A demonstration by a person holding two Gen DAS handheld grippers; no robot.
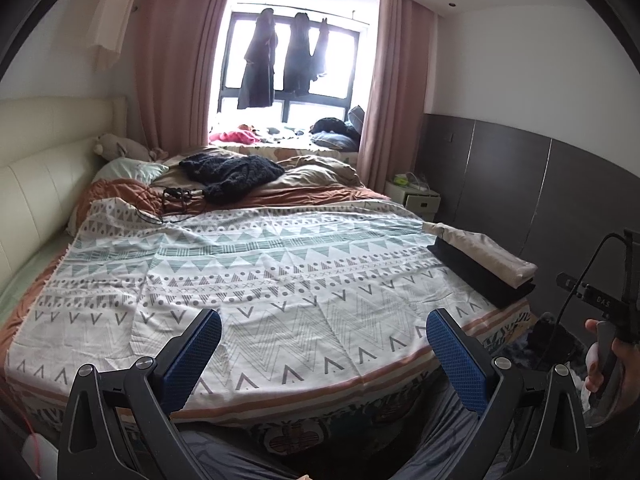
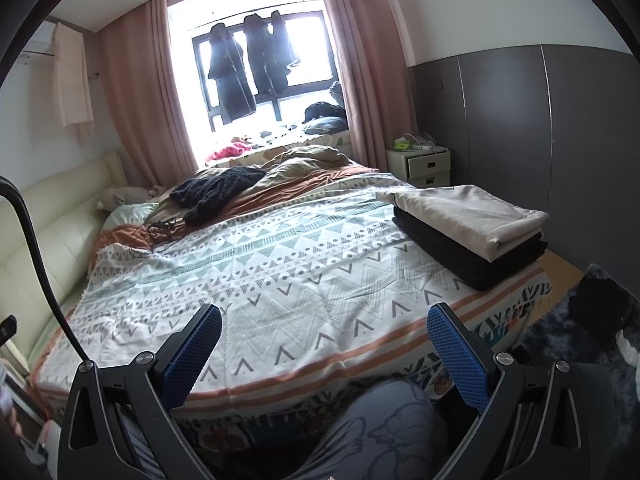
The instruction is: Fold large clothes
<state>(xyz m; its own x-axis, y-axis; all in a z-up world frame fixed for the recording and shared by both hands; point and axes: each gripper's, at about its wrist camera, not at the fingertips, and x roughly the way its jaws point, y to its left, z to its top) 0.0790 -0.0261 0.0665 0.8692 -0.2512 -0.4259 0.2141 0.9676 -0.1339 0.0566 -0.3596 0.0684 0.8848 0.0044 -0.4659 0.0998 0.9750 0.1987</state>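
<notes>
A folded beige garment (image 2: 464, 210) lies on a folded black garment (image 2: 472, 258) at the bed's right edge; the stack also shows in the left wrist view (image 1: 486, 258). A loose black knitted garment (image 1: 230, 172) lies at the far end of the bed, also in the right wrist view (image 2: 218, 188). My left gripper (image 1: 324, 340) is open and empty, above the bed's near edge. My right gripper (image 2: 324, 338) is open and empty, also at the near edge. The right gripper's handle and the hand on it show in the left wrist view (image 1: 604, 344).
A patterned white and green cover (image 1: 260, 280) spreads over the bed. Black cables (image 1: 176, 196) lie near the knitted garment. Pillows and a padded headboard (image 1: 36, 176) are at the left. A white nightstand (image 2: 420, 164) stands at the right. Dark clothes hang in the window (image 1: 276, 64).
</notes>
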